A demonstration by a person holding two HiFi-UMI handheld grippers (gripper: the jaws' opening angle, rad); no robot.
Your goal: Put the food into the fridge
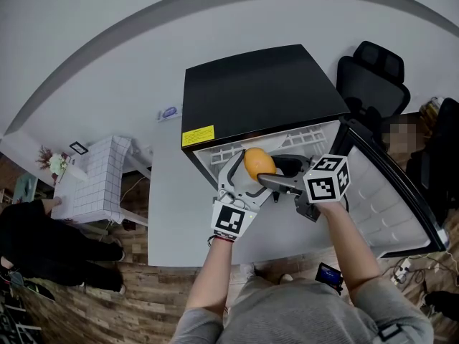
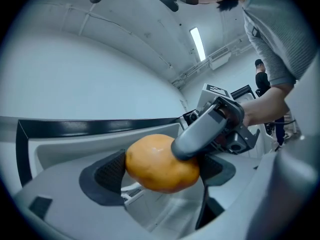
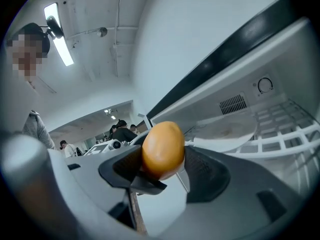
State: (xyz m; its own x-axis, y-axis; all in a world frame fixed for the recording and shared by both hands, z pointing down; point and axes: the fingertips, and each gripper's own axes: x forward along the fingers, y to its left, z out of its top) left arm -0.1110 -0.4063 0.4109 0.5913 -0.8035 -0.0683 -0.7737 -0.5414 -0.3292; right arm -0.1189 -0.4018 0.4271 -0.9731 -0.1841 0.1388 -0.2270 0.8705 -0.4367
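The orange (image 1: 259, 163) hung at the mouth of the open fridge (image 1: 251, 92), over its wire shelf (image 1: 290, 142) and not yet set down, so placing remained. The left gripper (image 1: 249, 176) clamped it, forearm reaching forward from below. The right gripper (image 1: 277, 172), angled in from the right, stood wide about the same fruit, apparently not pressing.

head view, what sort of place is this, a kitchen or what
Likely an office or lab, not a home kitchen: the small black-topped white fridge sits on a white table, a black office chair stands beside it, and several people stand in the room behind.
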